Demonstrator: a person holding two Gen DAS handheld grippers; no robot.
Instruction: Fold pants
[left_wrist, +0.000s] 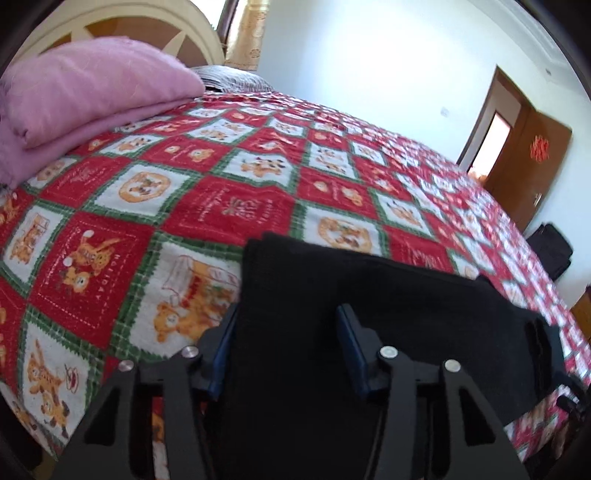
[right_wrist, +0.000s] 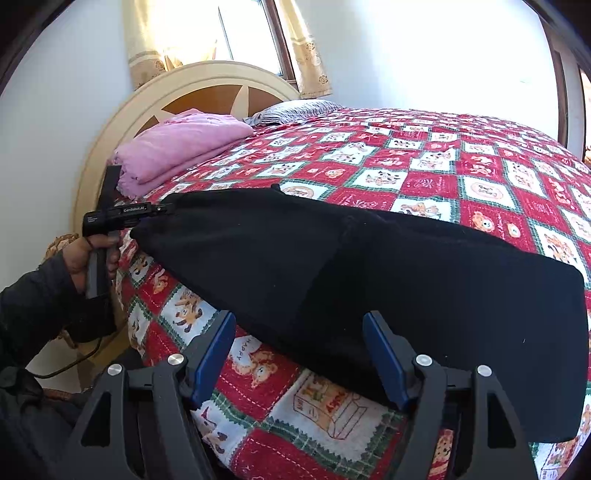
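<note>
A bed (right_wrist: 424, 155) fills the room, covered by a red, green and white checked quilt (left_wrist: 207, 192) printed with bears. Its rounded cream headboard (right_wrist: 207, 79) stands against a white wall (left_wrist: 369, 55). A folded pink blanket (right_wrist: 184, 144) and a striped pillow (right_wrist: 295, 109) lie near it. Bright daylight enters a curtained window (right_wrist: 243, 33). A brown wooden door (left_wrist: 532, 166) stands open.

The pants (left_wrist: 332, 302) cover the left gripper (left_wrist: 288, 347) fingers' inner faces, so whether the pads press the cloth cannot be told. In the right wrist view the frame cuts the person's sleeve (right_wrist: 33, 310). The door (left_wrist: 528, 166) is blurred.
</note>
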